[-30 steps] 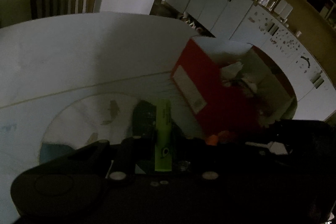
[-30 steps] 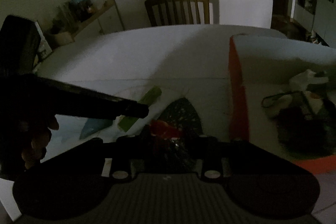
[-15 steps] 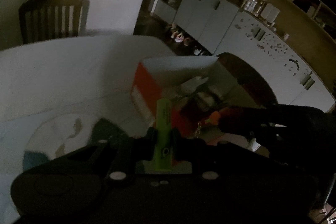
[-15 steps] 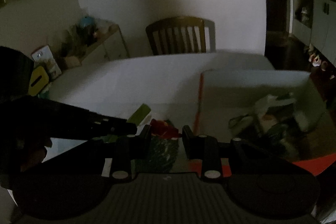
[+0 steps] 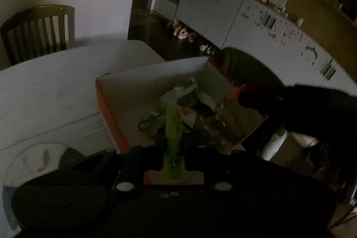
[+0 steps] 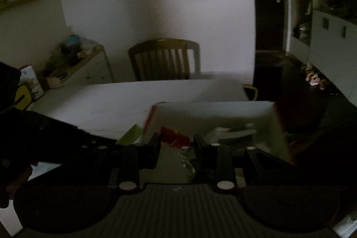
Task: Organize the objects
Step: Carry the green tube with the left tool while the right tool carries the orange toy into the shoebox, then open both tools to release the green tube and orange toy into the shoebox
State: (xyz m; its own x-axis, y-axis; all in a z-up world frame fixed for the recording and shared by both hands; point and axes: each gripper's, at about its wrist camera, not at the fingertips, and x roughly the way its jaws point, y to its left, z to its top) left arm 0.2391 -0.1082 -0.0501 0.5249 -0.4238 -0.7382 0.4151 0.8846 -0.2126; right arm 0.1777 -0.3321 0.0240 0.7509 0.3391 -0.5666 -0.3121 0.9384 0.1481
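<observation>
The yellow-green plastic highlighter pen [image 5: 173, 137] is clamped in the left gripper [image 5: 173, 144] jaws, long axis pointing ahead, with the open orange-sided cardboard box [image 5: 107, 108] directly below and beyond. A red-topped item [image 6: 175, 137] is clamped in the right gripper [image 6: 176, 144] jaws.

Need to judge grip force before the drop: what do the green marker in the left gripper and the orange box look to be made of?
Green marker: smooth, slightly glossy plastic by its even bright colour and printed barrel; rigid, it seems. Orange box: probably cardboard, matte, with thin straight walls, folded corners and a pale inside. The dim light leaves both uncertain.
</observation>
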